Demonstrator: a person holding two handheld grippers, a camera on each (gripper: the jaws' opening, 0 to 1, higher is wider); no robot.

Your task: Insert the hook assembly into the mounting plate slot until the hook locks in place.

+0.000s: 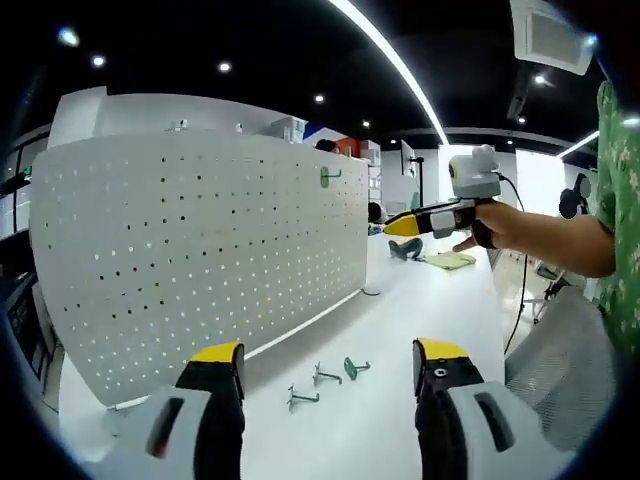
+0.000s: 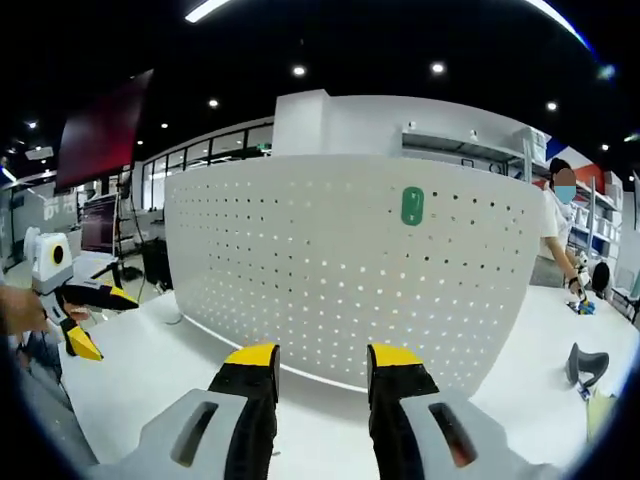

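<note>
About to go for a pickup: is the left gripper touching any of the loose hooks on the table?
Apart. The left gripper view shows the left gripper open, with bare table between its tips and the loose hooks.

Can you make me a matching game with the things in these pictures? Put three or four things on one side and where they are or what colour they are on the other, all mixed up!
Things:
1. Green hook
2. Metal hooks
3. Pegboard
4. Left hand-held gripper

Places and states:
A. Lying loose on the white table
B. Standing upright, white and full of small holes
C. Hanging high up on the pegboard
D. Open and holding nothing

Right pairs: 1-C, 2-A, 3-B, 4-D
</note>
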